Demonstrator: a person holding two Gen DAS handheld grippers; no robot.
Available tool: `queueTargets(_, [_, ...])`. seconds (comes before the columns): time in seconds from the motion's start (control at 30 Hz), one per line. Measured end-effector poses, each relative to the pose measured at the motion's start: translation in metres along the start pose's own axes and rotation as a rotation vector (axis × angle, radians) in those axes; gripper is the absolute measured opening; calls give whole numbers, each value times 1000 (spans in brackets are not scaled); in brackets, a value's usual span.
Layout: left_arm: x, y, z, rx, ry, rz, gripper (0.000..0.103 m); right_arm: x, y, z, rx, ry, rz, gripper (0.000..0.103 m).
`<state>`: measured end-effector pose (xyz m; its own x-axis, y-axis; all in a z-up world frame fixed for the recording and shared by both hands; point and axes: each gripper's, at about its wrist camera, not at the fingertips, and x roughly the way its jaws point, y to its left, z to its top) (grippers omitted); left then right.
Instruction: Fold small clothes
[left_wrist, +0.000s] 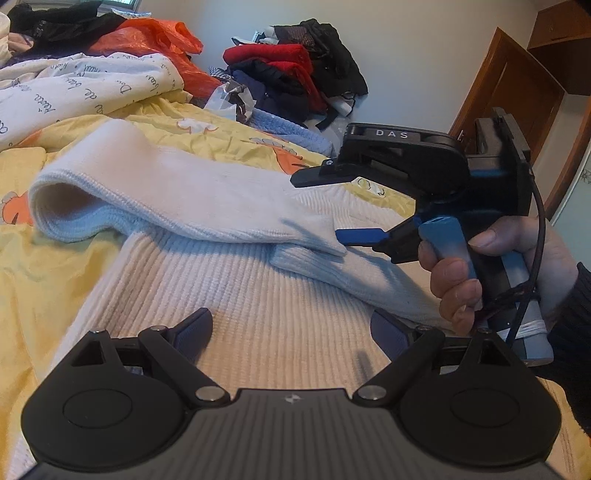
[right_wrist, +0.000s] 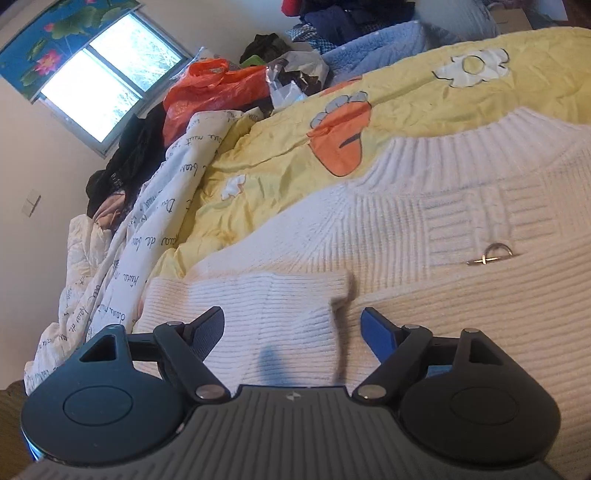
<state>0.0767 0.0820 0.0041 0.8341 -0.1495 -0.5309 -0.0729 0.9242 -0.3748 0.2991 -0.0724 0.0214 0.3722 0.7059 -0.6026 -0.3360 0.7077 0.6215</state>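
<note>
Left wrist view: white sweater (left_wrist: 258, 295) was spread on bed (left_wrist: 44, 266), sleeve (left_wrist: 177, 192) folded across it. Left tool (left_wrist: 291, 332) hovered wide open, nothing gripped. Right tool (left_wrist: 332, 206) was spread open beside sleeve cuff, nothing held.

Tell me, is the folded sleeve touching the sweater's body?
Touching. The left wrist view shows the sleeve draped across the sweater body, its cuff end lying flat on it.

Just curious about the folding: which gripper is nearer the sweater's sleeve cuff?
Right. The right gripper has its open fingers either side of the sleeve cuff; the left gripper hovers farther back over the sweater.
</note>
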Motion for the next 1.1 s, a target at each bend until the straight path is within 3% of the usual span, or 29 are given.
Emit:
queueTargets(0.07, [0, 1, 0, -10, -2, -6, 93, 4, 5, -2, -38, 15, -18, 69])
queueTargets(0.2, [0, 2, 0, -18, -3, -11, 94, 9, 16, -9, -158, 22, -102, 39])
queueTargets(0.3, [0, 2, 0, -19, -3, -12, 94, 5, 14, -12, -176, 1, -122, 15])
queueTargets(0.5, [0, 2, 1, -12, -2, -6, 94, -16, 16, -11, -167, -56, -44, 12])
queueTargets(0.7, [1, 1, 0, -2, 0, 0, 94, -65, 5, -1, -158, -120, -7, 12])
queueTargets(0.87, [1, 0, 0, -2, 0, 1, 94, -104, -36, 1, -116, -150, -80, 11])
queueTargets(0.97, [1, 0, 0, 0, 1, 2, 94, -104, -63, -7, -85, -128, -159, 14])
queueTargets(1.1, [1, -1, -1, 9, 3, 9, 94, -95, -82, -23, -17, -120, -191, 33])
